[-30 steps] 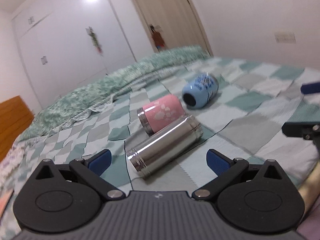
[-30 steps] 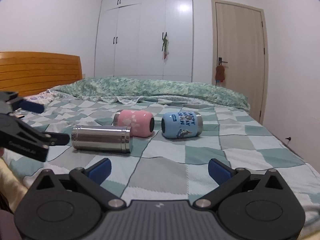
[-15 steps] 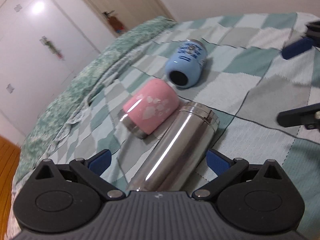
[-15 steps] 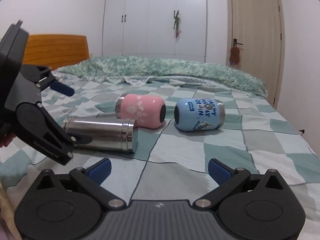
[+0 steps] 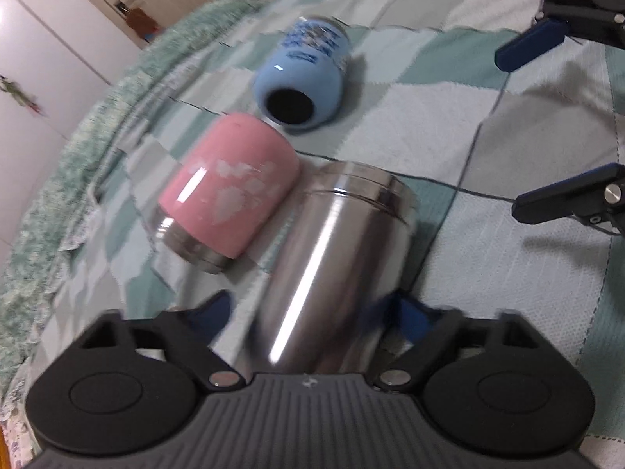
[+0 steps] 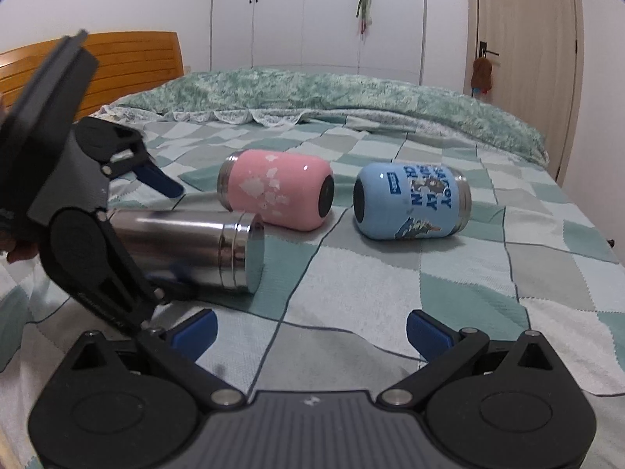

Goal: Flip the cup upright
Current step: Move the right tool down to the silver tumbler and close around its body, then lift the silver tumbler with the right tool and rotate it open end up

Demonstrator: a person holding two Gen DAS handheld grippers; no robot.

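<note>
The checked bedspread (image 6: 390, 285) stretched out ahead of both grippers, teal, grey and white squares running up to a rumpled green quilt (image 6: 312, 93) far ahead of the right gripper. Beyond that stood a white wardrobe (image 6: 312, 15), with a wooden door (image 6: 519, 31) off to its right and a wooden headboard (image 6: 129, 58) to the left.

Down on the bedspread, three cups lay on their sides. The steel cup (image 5: 332, 258) was the nearest, lying lengthwise straight into the left gripper (image 5: 312, 312). Its body sat between the two blue-padded fingers, which stood on either side of it; motion blur hid whether the pads actually pressed the metal, so the grip could not be called. From the right wrist view the same steel cup (image 6: 187, 246) lay ahead and to the left, its end cap facing right, with the left gripper (image 6: 156, 234) straddling its far end.

Just beyond the steel cup and to its left was the pink cup (image 5: 230, 203), on its side with its steel rim towards the left gripper, close beside the steel one. Further ahead lay the blue cup (image 5: 304, 82), well apart from both grippers.

The right gripper (image 6: 310, 326) hung over bare bedspread, fingers spread wide with nothing between them.
</note>
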